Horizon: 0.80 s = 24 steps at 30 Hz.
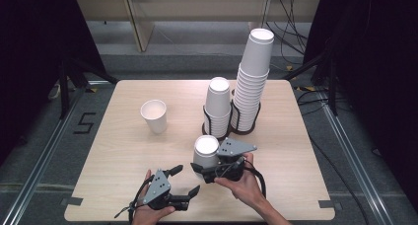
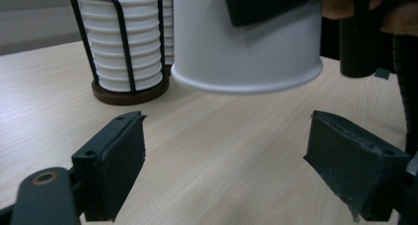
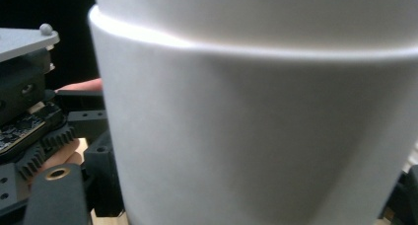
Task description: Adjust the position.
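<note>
Left gripper (image 1: 186,182) hovering low over the near tabletop (image 1: 118,151), jaws spread wide, nothing between them. In the left gripper view the jaws are framing bare wood, with the held cup (image 2: 246,42) hanging just ahead and above them, rim down and clear of the surface.

Right gripper (image 1: 204,169) clamping that upside-down cup (image 1: 205,151) by its side wall; jaws closed on it. In the right gripper view the cup wall (image 3: 256,126) is sitting hard against the camera, a ridge line near its top, so it may be two nested cups; cannot tell for certain.

Beyond the jaws: short cup stack (image 1: 218,106) in a wire holder, then the tall stack (image 1: 252,82) behind it. A lone upright cup (image 1: 154,116) is standing well off to the left.

Judgement: the open jaws are lining up to take the cup's lower rim. Best done by closing gently around the wall, not crushing it, while the right gripper is keeping the cup level and off the tabletop.
</note>
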Motion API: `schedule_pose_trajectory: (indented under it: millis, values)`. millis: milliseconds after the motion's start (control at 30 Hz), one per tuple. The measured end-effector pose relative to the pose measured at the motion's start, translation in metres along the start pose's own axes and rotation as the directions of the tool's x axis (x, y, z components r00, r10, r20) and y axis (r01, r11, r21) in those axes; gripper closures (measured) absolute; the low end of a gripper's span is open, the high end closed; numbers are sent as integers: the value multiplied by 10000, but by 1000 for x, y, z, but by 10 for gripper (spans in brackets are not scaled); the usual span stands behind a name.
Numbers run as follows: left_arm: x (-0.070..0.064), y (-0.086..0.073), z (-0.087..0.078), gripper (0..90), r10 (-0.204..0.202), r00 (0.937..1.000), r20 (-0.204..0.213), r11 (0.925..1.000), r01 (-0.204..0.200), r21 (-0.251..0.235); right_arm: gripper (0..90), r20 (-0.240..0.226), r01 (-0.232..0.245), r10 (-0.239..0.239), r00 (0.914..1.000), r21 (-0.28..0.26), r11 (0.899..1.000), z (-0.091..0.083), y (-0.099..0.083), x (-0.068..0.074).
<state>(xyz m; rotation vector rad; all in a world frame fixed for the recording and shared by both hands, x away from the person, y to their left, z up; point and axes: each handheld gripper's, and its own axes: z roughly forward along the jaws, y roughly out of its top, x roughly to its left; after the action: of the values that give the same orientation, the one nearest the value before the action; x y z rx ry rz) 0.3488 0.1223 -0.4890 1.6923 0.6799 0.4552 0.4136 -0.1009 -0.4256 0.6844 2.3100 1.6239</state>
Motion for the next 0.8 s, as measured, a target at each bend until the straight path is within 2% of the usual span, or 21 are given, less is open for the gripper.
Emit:
schedule_pose_trajectory:
  millis: [33, 67, 100, 167, 200, 233, 267, 333, 367, 433, 467, 500, 533, 567, 600, 633, 700, 733, 767, 800]
  values:
    - [0, 0, 0, 146, -40, 10000, 15, 10000, 40, -61, 191, -61, -196, 197, 9998, 89, 9998, 0, -1, 2]
    - [0, 0, 1, 146, -89, 9999, 64, 9999, 89, -115, 191, -23, -194, 194, 9998, 138, 9997, 0, -1, 3]
    - [0, 0, 1, 146, -116, 9998, 153, 9997, 119, -199, 191, -254, -112, 115, 9996, 123, 9999, 2, -2, 3]
    - [0, 0, 1, 146, -103, 9998, 177, 9998, 106, -175, 192, -203, -124, 126, 9997, 84, 9999, 4, -2, 5]
    - [-1, 0, 2, 146, -154, 9996, 233, 9996, 159, -224, 192, -392, -22, 25, 9992, 75, 10000, 5, -3, 4]
    - [-1, 0, 2, 146, -168, 9995, 271, 9996, 174, -220, 191, -261, 47, -47, 9996, 10, 10000, 6, -3, 5]
    - [-2, 0, 2, 146, -105, 9996, 275, 9998, 110, -192, 191, -316, -30, 37, 9995, 219, 9998, 5, -3, 6]
    - [-2, 0, 3, 146, -145, 9994, 308, 9995, 154, -281, 192, -503, -40, 50, 9987, 188, 9998, 7, -4, 8]
    - [-2, -1, 5, 146, -208, 9990, 389, 9988, 225, -432, 192, -519, 225, -225, 9984, -4, 9997, 10, -4, 8]
    - [-2, 0, 5, 141, -238, 9988, 438, 9989, 256, -401, 192, -680, 135, -122, 9976, 186, 9997, 11, -5, 12]
    - [-3, 0, 4, 134, -162, 9990, 406, 9995, 172, -247, 192, -653, 301, -290, 9974, 158, 9994, 12, -5, 12]
    - [-3, 0, 5, 120, -80, 9992, 393, 9998, 87, -179, 192, -791, 227, -206, 9967, 259, 9994, 13, -5, 14]
    - [-4, -1, 5, 104, -106, 9992, 375, 9998, 112, -179, 192, -743, 483, -471, 9961, 146, 9987, 14, -6, 13]
    - [-4, -1, 7, 94, -167, 9988, 466, 9992, 184, -366, 192, -873, 280, -261, 9958, 200, 9994, 14, -6, 15]
    - [-4, -1, 7, 83, -168, 9988, 452, 9991, 185, -374, 192, -852, 393, -366, 9957, 292, 9988, 14, -6, 16]
    - [-4, 0, 6, 72, -150, 9991, 393, 9995, 161, -264, 193, -984, 111, -88, 9951, 234, 9997, 15, -7, 18]
    - [-4, -1, 7, 57, -141, 9990, 432, 9991, 158, -392, 193, -955, 413, -390, 9947, 222, 9989, 15, -6, 18]
    - [-4, -1, 8, 49, -135, 9989, 447, 9989, 155, -442, 193, -1094, 118, -93, 9940, 222, 9997, 16, -7, 21]
    - [-4, -1, 7, 41, -122, 9991, 414, 9992, 138, -386, 193, -1133, 125, -108, 9935, 143, 9998, 17, -7, 21]
    - [-5, 0, 7, 34, -121, 9992, 384, 9995, 132, -287, 193, -1075, 376, -369, 9935, 44, 9993, 17, -7, 20]
